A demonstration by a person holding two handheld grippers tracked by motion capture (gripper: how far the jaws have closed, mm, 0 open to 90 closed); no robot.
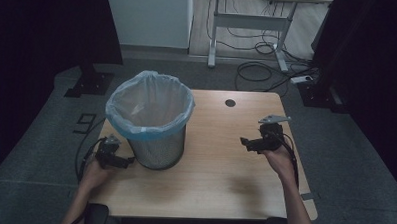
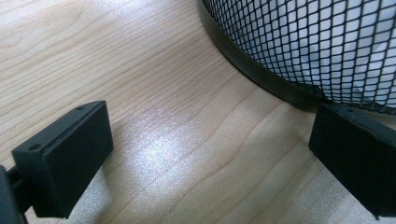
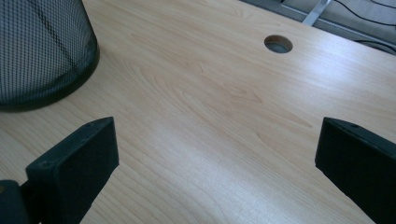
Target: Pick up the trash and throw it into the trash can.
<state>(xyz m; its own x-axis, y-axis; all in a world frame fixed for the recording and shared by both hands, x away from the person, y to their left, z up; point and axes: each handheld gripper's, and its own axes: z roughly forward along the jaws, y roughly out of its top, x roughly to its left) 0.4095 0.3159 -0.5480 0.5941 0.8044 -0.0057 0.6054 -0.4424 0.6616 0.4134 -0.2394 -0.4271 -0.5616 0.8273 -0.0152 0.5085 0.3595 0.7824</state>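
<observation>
Progress looks nil: bin stands lined on the table, left claw and right claw both released, holding nothing.

One wire-mesh wastebasket with one blue-rimmed plastic liner stands on one wooden bench. Two claws: left claw, right claw. One cable hole.

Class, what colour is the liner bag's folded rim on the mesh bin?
Light blue, clearest in the high view.
</observation>
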